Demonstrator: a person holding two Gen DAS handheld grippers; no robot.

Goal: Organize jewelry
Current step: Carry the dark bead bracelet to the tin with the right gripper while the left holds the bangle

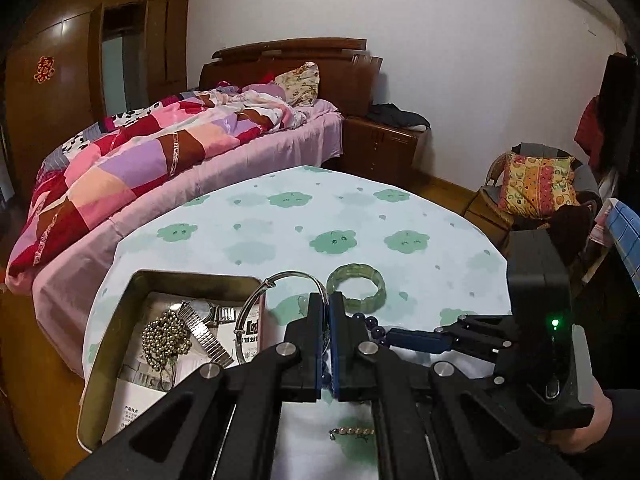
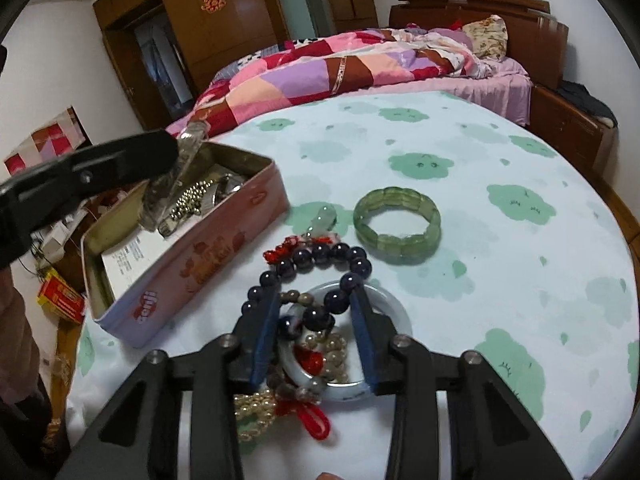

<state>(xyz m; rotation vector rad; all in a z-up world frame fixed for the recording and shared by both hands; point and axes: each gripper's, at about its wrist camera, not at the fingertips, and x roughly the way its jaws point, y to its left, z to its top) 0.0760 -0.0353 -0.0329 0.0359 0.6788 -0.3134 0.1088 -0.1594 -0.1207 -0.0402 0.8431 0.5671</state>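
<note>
Fingers of the left gripper (image 1: 329,312) pinch a thin silver bangle (image 1: 256,304) over the tin (image 1: 116,344); its lower arc is hidden. Right gripper (image 2: 316,312) fingers are spread around dark beads (image 2: 316,256) on the counter (image 2: 500,264), contact unclear; tangled pieces beneath are hard to separate.

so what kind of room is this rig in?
Almost certainly a home bedroom: a bed with a patchwork quilt, a wooden wardrobe along the wall, and a nightstand beside the headboard. The work surface is a round table under a cloud-print cloth.
</note>
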